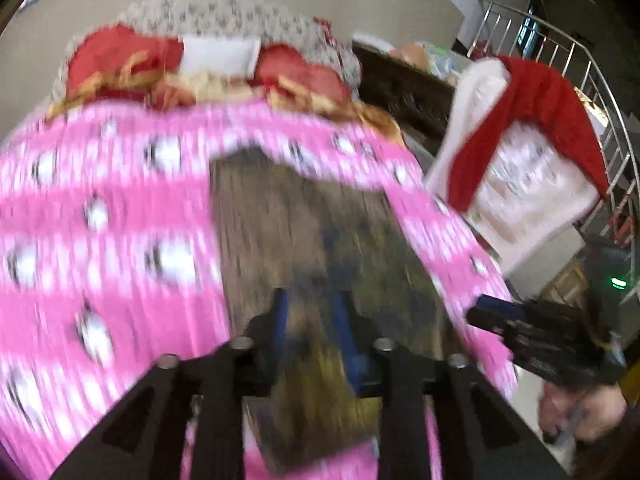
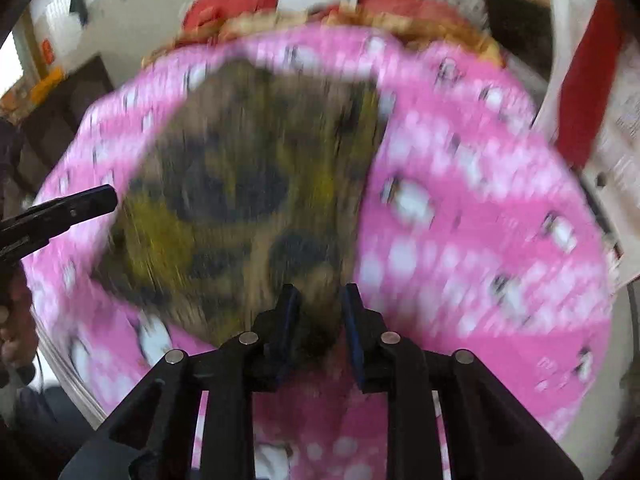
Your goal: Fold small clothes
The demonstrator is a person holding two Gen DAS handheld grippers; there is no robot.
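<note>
A small brown garment with yellow and dark patches [image 1: 312, 232] [image 2: 248, 200] lies on a pink bed cover with white cartoon faces [image 1: 100, 216] [image 2: 480, 208]. Both views are motion-blurred. My left gripper [image 1: 310, 312] has its blue-padded fingers closed on the garment's near edge. My right gripper [image 2: 320, 304] is likewise closed on the garment's near edge. The right gripper also shows at the right of the left wrist view [image 1: 532, 328], and the left gripper at the left of the right wrist view [image 2: 60, 212].
Red and gold pillows [image 1: 120, 64] and a white pillow [image 1: 220, 56] lie at the bed's head. A white and red cloth [image 1: 532, 152] hangs on a chair to the right. A metal railing [image 1: 600, 92] stands behind it.
</note>
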